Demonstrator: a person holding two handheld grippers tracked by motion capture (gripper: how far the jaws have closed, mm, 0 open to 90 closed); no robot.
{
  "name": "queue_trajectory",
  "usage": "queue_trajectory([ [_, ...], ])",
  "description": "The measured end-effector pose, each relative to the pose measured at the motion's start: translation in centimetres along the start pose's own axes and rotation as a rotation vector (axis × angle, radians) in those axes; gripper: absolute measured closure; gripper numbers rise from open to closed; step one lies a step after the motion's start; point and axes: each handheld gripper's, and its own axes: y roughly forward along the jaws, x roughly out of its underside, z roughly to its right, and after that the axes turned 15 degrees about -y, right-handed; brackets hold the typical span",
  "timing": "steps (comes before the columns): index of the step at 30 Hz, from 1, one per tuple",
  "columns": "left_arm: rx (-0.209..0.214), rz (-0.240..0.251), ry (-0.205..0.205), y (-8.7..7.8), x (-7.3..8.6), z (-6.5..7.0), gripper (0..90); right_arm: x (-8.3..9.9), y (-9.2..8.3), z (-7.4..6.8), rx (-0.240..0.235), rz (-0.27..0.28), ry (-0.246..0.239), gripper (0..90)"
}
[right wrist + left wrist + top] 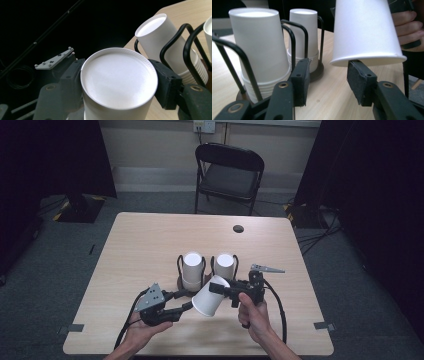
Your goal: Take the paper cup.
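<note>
A white paper cup [209, 297] hangs tilted above the table's front middle, base toward my right gripper [216, 287], which is shut on it near the base [118, 77]. My left gripper [187, 302] points at the cup's open rim from the left. Its jaws stand open, and one pad [359, 80] sits just under the rim [367, 58] without pressing it. Behind the cup, two stacks of upside-down white cups [192, 270] [224, 265] stand in black wire holders [297, 37].
The wooden table [150, 240] has a round cable hole [238, 228] near its far edge. A black folding chair [229, 175] stands behind the table. Dark curtains flank both sides.
</note>
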Motion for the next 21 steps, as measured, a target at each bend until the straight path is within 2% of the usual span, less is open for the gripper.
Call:
queue_trajectory([
  [4, 0.012, 0.046, 0.043, 0.2, 0.1, 0.4, 58.5, 0.0, 0.7, -0.4, -0.029, 0.006, 0.013, 34.7],
  [12, 0.007, 0.08, 0.105, 0.5, 0.4, 0.8, 62.1, 0.3, 1.7, -0.9, -0.058, 0.002, 0.028, 34.7],
  [16, 0.009, 0.102, 0.091, 0.5, 0.2, 0.9, 66.1, 0.4, 2.2, -1.2, -0.079, -0.003, 0.032, 34.7],
  [18, -0.003, 0.099, 0.099, 0.4, 0.2, 0.8, 69.4, 0.5, 2.4, -1.4, -0.09, -0.009, 0.03, 34.6],
  [20, 0.007, 0.087, 0.079, 0.3, 0.2, 0.6, 72.7, 0.5, 2.5, -1.5, -0.096, -0.016, 0.022, 34.6],
  [21, -0.005, 0.084, 0.075, 0.1, 0.1, 0.4, 74.6, 0.5, 2.5, -1.5, -0.098, -0.016, 0.02, 34.4],
])
